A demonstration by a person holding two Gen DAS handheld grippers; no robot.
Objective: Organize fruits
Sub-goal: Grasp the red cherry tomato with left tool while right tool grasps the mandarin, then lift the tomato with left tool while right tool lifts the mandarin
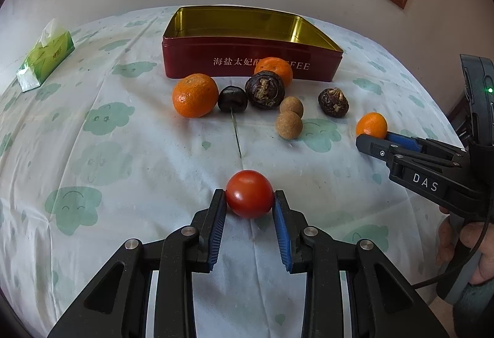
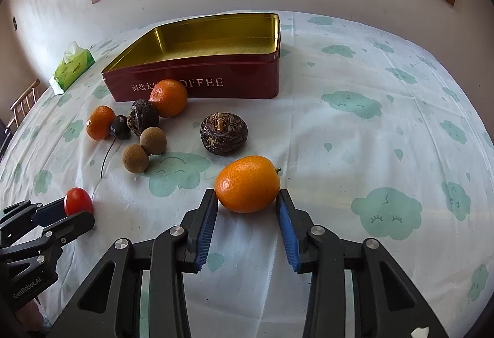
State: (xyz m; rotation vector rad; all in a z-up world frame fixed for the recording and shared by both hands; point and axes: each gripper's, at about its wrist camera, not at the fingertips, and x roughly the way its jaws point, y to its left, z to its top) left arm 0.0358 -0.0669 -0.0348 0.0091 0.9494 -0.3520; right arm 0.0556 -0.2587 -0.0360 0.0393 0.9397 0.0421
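Left wrist: left gripper point(image 1: 249, 199) pinches tomato point(image 1: 249, 193) (right gripper point(image 2: 247, 199) clasps kumquat point(image 2: 247, 183)).

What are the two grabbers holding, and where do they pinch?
The left gripper pinches the little red tomato by its two sides. The right gripper has the small orange fruit by its sides too.

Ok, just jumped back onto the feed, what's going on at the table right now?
A person is working two handheld tools at once. The left tool is shut on a small red tomato near the front of the cloth. The right tool has its pads against a small orange citrus fruit. Both fruits are still on the tablecloth. The red tin behind stands open and holds nothing yet; the other oranges, dark fruits and two round brown ones lie loose in front of it.
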